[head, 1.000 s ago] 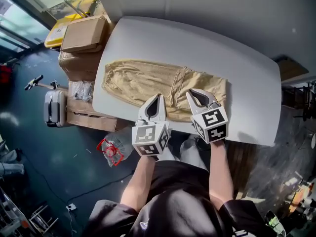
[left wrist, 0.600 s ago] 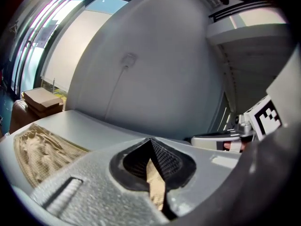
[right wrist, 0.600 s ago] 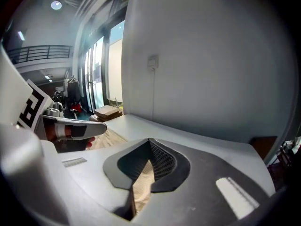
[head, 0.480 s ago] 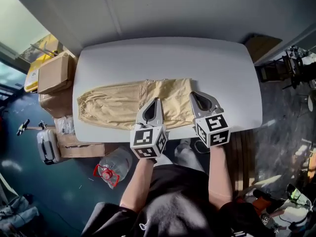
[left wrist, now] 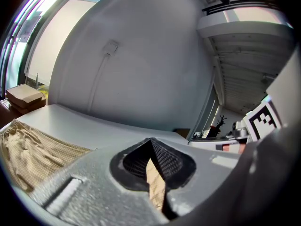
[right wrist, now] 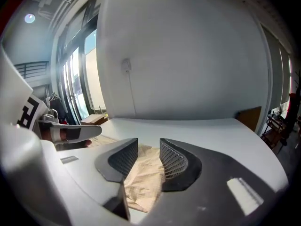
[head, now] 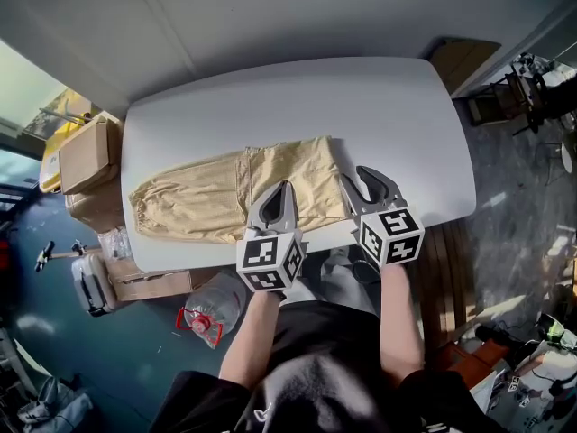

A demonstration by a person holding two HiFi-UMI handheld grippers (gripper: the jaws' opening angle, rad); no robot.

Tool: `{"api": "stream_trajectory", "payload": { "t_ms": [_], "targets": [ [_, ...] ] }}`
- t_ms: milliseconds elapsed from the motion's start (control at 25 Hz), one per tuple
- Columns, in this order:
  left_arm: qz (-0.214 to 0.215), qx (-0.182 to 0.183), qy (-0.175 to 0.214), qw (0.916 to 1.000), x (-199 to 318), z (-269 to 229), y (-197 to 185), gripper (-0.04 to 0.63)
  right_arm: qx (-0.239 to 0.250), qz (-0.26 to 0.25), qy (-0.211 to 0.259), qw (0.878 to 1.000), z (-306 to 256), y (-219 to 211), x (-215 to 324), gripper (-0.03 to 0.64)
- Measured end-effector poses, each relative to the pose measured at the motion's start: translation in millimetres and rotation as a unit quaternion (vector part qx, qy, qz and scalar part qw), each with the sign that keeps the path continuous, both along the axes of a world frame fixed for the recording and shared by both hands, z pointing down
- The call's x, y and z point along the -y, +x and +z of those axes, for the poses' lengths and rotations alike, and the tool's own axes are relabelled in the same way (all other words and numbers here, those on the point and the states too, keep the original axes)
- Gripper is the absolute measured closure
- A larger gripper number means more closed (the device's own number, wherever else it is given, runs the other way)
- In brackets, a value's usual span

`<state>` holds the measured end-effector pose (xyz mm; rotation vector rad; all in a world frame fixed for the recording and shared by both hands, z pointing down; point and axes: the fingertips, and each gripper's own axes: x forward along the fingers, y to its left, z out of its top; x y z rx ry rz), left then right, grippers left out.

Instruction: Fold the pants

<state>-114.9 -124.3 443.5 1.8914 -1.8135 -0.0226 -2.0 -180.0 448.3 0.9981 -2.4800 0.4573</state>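
**A:** How far is the folding at this point?

**B:** The beige pants (head: 207, 201) lie flat on the white table (head: 379, 106), close to its near edge. They make one long narrow strip, with the gathered cuff end toward the left. I judge that the legs are already laid one over the other, but I cannot count the layers.

**A:** And the two grippers?

**B:** The left gripper (left wrist: 151, 147) is clenched on a thin strip of the beige cloth at the wide end of the pants. The right gripper (right wrist: 148, 157) has just been opening. Its jaws stand apart, and the cloth lies under and between them, but the pads do not press it.

**A:** So what is left to do?

**B:** I think the crosswise folds are left. The strip lies at its full length, and the cuff end is not yet brought over to the wide end. The task looks about half done.
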Motion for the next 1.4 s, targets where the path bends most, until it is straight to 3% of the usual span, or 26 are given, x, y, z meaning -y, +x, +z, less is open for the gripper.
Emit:
{"api": "stream_trajectory", "payload": {
  "t_ms": [640, 1040, 1400],
  "targets": [
    [-0.015, -0.002, -0.102, 0.9947, -20, 84, 3, 0.592, -0.019, 0.018, -0.160, 0.987, 135, 32, -17, 0.423],
    [-0.029, -0.008, -0.134, 0.9905, -25, 115, 0, 0.592, -0.018, 0.000, -0.213, 0.977, 177, 20, -25, 0.426],
    [-0.037, -0.002, -0.140, 0.9894, -22, 118, 2, 0.592, -0.004, -0.018, -0.232, 0.972, 180, 11, -27, 0.538]
  ]
}}
